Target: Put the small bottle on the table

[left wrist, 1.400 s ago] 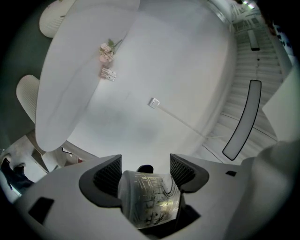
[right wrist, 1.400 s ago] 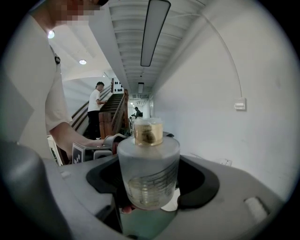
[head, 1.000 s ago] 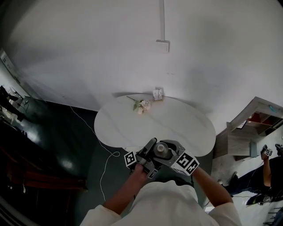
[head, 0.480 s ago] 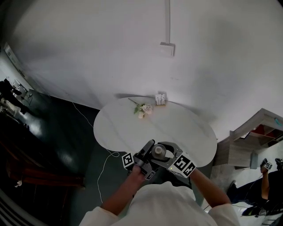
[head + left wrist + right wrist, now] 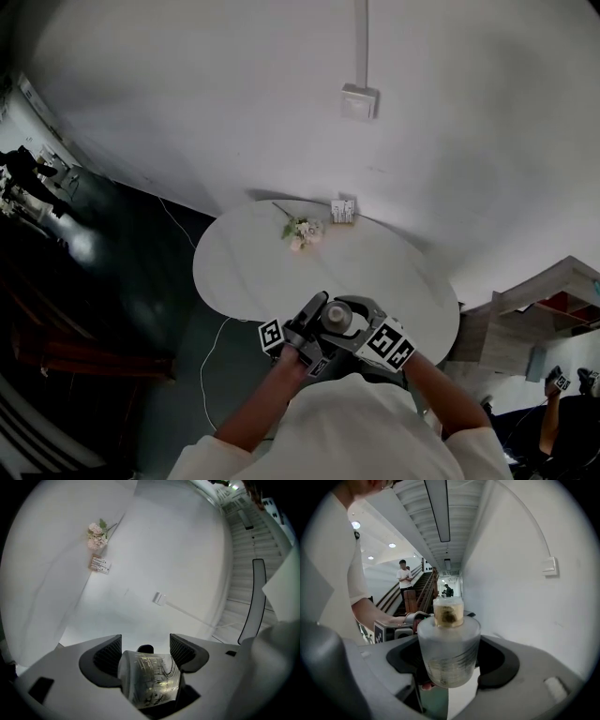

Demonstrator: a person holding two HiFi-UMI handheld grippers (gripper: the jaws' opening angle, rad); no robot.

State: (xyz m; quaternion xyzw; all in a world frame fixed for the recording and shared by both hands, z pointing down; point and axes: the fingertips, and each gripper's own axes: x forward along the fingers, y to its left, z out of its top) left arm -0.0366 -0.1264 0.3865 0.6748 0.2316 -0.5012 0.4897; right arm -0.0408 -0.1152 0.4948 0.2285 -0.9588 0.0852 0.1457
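The small frosted bottle [image 5: 337, 317] with a pale cap is held upright in the air, just short of the near edge of the round white table [image 5: 375, 272]. My left gripper [image 5: 317, 323] and right gripper [image 5: 361, 328] are pressed close together around it. In the left gripper view the bottle [image 5: 149, 677] sits deep between the two ribbed pads, which flank it tightly. The right gripper view shows the bottle [image 5: 449, 653] standing between the jaws, its sides against both. The left gripper's marker cube [image 5: 389, 631] and a hand are visible behind it.
A pink flower sprig [image 5: 300, 230] and a small printed card [image 5: 342, 210] lie at the table's far edge by the white wall. A cable [image 5: 211, 356] runs over the dark floor at the left. A wooden shelf [image 5: 534, 319] stands at the right. People [image 5: 405, 585] stand by stairs.
The two grippers stay together on the bottle at the table's near edge. Only the head view has shifted slightly, so the table sits a little further left.
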